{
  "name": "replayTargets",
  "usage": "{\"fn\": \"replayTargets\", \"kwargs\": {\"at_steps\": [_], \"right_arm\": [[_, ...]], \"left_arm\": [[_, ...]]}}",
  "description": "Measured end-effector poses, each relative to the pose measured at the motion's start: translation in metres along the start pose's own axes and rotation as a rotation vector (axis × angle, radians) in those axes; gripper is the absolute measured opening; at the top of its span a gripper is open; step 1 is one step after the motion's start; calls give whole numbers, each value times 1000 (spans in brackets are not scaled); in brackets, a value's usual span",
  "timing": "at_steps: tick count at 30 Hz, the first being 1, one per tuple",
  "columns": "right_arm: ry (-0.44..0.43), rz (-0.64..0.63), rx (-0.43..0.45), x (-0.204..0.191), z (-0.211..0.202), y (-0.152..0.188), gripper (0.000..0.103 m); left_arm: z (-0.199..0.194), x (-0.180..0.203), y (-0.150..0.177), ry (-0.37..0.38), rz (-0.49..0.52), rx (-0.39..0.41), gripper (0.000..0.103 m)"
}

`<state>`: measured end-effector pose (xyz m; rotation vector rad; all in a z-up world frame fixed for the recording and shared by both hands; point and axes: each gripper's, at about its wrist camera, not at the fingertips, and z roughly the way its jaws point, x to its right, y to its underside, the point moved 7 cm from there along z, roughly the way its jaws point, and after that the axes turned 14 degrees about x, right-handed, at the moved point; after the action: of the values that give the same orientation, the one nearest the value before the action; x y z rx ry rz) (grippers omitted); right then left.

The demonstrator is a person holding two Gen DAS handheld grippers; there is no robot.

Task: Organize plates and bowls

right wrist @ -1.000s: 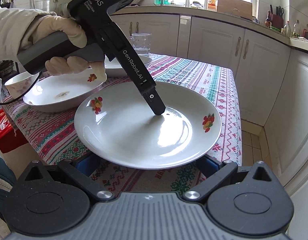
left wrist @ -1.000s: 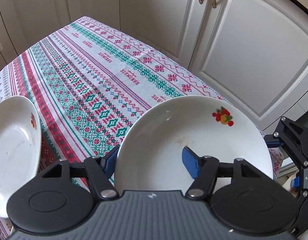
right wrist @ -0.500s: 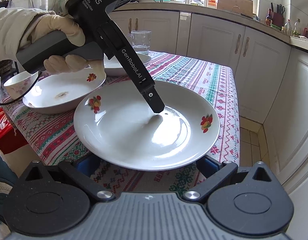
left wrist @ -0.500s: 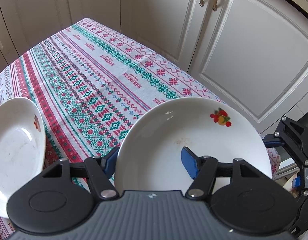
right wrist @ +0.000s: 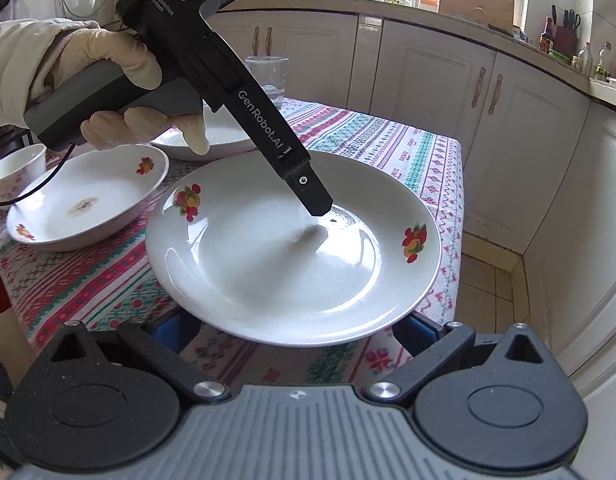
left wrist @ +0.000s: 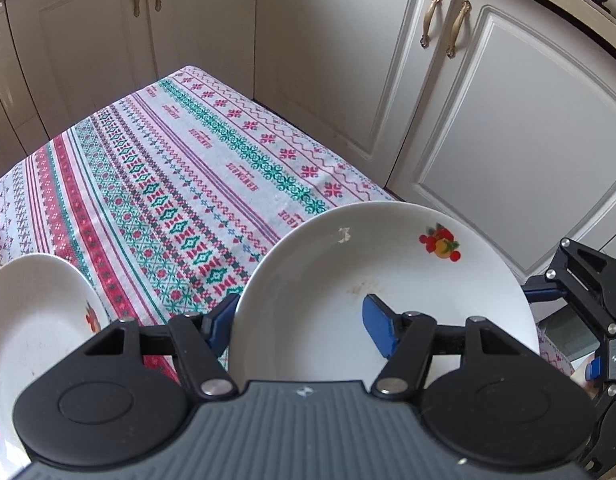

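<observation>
Left of the left gripper (left wrist: 298, 322): a deep plate (left wrist: 32, 332) with fruit decals sits on the patterned tablecloth (left wrist: 180, 184), apart from the jaws. From the right wrist view a small cup (right wrist: 16, 168) shows further out past it, plus another dish (right wrist: 212, 140) and a glass (right wrist: 268, 76) behind the gloved left hand (right wrist: 120, 96).

Centre: the task's plate (left wrist: 387, 288) is pinched by the left gripper across its rim, one blue pad under the outside edge, the other pad on the inner face. Jaws closed on it. The right wrist view shows the top finger pressing near the plate's well. The plate looks raised off the cloth at the table's corner, though how high is hard to tell with the fisheye.

Right: the right gripper (right wrist: 296, 330) sits just beyond the plate's near rim, jaws spread wide, both blue pads showing below the rim, holding nothing.

Step in hand, as I judge it: carrying this plate toward the deep plate to stack. To do it well: keep the plate level, since a one-sided rim pinch lets it swing; bring the right gripper under the free rim for support if it sags; lower centred over the deep plate and release only once it rests. Risk: glazed surface slipping from the pads near the table edge.
</observation>
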<state>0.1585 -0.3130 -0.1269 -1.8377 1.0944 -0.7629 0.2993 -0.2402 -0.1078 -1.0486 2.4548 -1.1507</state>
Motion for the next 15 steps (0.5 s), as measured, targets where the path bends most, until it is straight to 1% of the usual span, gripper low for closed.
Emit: {"fn": "replayTargets", "kwargs": {"at_steps": [7,15], "right_arm": [[1,11,-14,11,16,-5,103],[0,12,-29,17,25,-6,103]], "left_arm": [[17,-11,-9,-5,0,10,65],[29,-16,-11,-9,-4,3,65]]}}
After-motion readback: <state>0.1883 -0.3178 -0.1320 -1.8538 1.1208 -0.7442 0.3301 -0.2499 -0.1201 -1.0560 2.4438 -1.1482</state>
